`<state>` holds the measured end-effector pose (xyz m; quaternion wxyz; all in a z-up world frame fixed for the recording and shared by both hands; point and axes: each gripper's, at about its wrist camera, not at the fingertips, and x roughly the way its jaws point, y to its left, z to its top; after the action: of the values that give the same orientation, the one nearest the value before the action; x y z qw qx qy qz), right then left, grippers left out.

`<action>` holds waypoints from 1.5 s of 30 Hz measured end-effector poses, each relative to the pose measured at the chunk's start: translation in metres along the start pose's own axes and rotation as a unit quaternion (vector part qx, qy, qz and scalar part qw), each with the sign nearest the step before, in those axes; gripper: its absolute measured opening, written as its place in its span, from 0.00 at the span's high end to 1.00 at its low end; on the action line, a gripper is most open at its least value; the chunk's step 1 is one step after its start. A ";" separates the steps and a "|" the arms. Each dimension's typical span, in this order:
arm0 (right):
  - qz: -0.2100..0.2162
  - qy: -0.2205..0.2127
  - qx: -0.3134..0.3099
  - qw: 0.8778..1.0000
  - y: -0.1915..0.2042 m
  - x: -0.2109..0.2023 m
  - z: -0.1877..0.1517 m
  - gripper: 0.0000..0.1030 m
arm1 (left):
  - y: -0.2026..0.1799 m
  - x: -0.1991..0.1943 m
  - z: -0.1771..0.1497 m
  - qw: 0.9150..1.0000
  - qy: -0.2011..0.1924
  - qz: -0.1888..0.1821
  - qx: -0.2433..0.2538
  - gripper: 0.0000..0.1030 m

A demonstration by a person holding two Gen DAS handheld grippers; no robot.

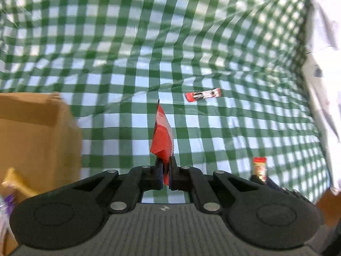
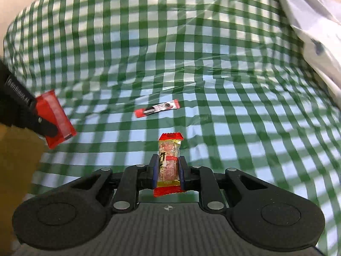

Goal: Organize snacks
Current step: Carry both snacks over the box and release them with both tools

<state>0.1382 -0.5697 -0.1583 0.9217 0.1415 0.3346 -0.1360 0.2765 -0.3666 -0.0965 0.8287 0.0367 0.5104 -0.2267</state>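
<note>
While a green-and-white checked plastic tablecloth (image 1: 191,42) ripples beneath, the left gripper (image 1: 165,166) has its jaws pinched nearly shut on a flat red snack packet (image 1: 162,136), seen edge-on and lifted clear of the cloth; the right gripper (image 2: 168,168) clamps a clear-windowed snack bar with red ends (image 2: 169,162) upright between its blue-padded fingers (image 2: 153,170). One slim red, white and black wrapped stick (image 2: 157,108) lies alone on the cloth, well apart from both. A brown cardboard box (image 1: 32,136) stands beside the left gripper, and crumpled white fabric (image 2: 315,32) edges the far right
</note>
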 end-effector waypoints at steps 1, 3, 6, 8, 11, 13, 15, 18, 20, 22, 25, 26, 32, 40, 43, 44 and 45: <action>0.013 -0.004 0.002 1.000 0.010 -0.013 0.000 0.81 | 0.004 -0.017 -0.007 1.000 -0.011 0.001 0.005 0.95; 0.030 -0.016 -0.010 0.999 0.032 -0.037 0.001 0.81 | 0.017 -0.052 -0.025 0.999 -0.031 0.008 0.011 0.95; 0.077 -0.021 -0.024 0.997 0.075 -0.064 0.001 0.81 | 0.044 -0.099 -0.053 0.998 -0.050 0.026 0.007 0.95; 0.105 -0.015 -0.038 0.994 0.106 -0.076 0.000 0.81 | 0.066 -0.125 -0.073 0.997 -0.055 0.046 -0.001 0.95; 0.148 -0.008 -0.063 0.987 0.154 -0.088 0.000 0.81 | 0.103 -0.151 -0.095 0.995 -0.061 0.079 -0.014 0.95; 0.171 -0.002 -0.083 0.982 0.185 -0.095 0.001 0.81 | 0.132 -0.168 -0.106 0.994 -0.060 0.091 -0.027 0.95; 0.185 0.002 -0.106 0.977 0.215 -0.100 0.001 0.81 | 0.159 -0.177 -0.114 0.992 -0.059 0.104 -0.041 0.95; 0.196 0.006 -0.140 0.971 0.253 -0.104 -0.001 0.81 | 0.193 -0.188 -0.122 0.990 -0.058 0.115 -0.054 0.95; 0.196 0.017 -0.154 0.968 0.274 -0.104 -0.003 0.81 | 0.208 -0.194 -0.127 0.989 -0.059 0.121 -0.054 0.95; 0.196 0.026 -0.156 0.968 0.286 -0.100 -0.002 0.81 | 0.220 -0.195 -0.128 0.989 -0.059 0.125 -0.056 0.95; 0.192 0.038 -0.159 0.968 0.301 -0.095 -0.005 0.81 | 0.232 -0.192 -0.127 0.988 -0.057 0.131 -0.058 0.95; 0.190 0.040 -0.161 0.968 0.306 -0.094 -0.006 0.81 | 0.235 -0.190 -0.127 0.988 -0.055 0.133 -0.059 0.95; 0.185 0.053 -0.171 0.966 0.316 -0.089 -0.017 0.81 | 0.247 -0.175 -0.124 0.987 -0.046 0.143 -0.058 0.95; 0.184 0.062 -0.175 0.965 0.324 -0.071 -0.021 0.81 | 0.255 -0.151 -0.119 0.985 -0.025 0.162 -0.055 0.95; 0.184 0.068 -0.172 0.965 0.324 -0.063 -0.022 0.80 | 0.255 -0.146 -0.116 0.984 -0.020 0.170 -0.052 0.88; 0.187 0.067 -0.172 0.965 0.324 -0.061 -0.021 0.78 | 0.256 -0.144 -0.114 0.984 -0.019 0.171 -0.050 0.56; 0.191 0.065 -0.171 0.964 0.323 -0.061 -0.021 0.62 | 0.256 -0.144 -0.113 0.983 -0.017 0.175 -0.050 0.33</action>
<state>0.1928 -0.2547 -0.0787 0.9174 0.0516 0.3784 0.1116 0.2348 -0.0559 -0.0698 0.8650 0.0800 0.4925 -0.0525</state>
